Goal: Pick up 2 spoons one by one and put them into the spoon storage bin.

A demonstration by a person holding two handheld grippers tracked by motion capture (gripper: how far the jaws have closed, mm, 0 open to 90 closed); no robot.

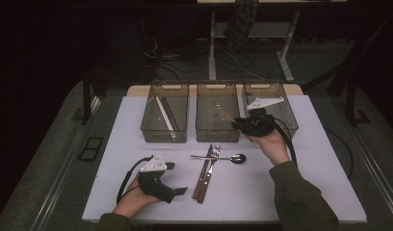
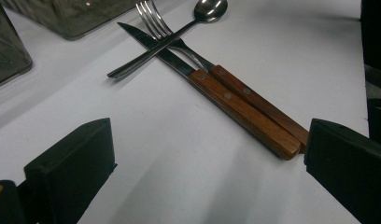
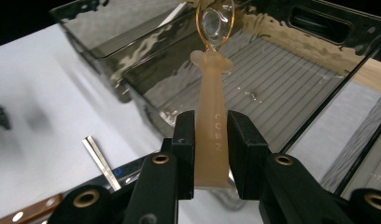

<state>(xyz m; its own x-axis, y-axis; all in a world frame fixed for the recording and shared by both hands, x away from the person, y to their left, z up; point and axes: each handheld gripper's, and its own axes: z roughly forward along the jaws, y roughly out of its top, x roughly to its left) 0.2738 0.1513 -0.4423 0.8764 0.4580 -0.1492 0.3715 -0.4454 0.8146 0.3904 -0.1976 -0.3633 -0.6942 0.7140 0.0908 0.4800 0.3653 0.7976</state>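
Nearest the person, the left gripper [image 1: 177,179] rests low on the white table [image 1: 305,192] at the front left, its jaws spread wide with bare tabletop between them. Just past those jaws, in the left gripper view, lie a knife [image 2: 212,88] and a fork [image 2: 216,70] with wooden handles, side by side and touching, their handle ends close to one jaw. A steel spoon [image 2: 170,37] lies crosswise over their metal parts. Farther back, the right gripper [image 1: 237,122] hangs above the table at the near edge of the middle bin [image 1: 216,134]. Its jaws are closed most of the way on the flat handle of a translucent amber plastic spoon [image 3: 211,116]. The handle stands squarely between the two pads, its butt end reaching below them, and the bowl points away over the ribbed floor of that bin. At the back of the table, three smoky see-through bins stand in a row: the left bin [image 1: 151,130] holds long thin sticks, and the right bin [image 1: 291,115] stands just beside the right gripper.
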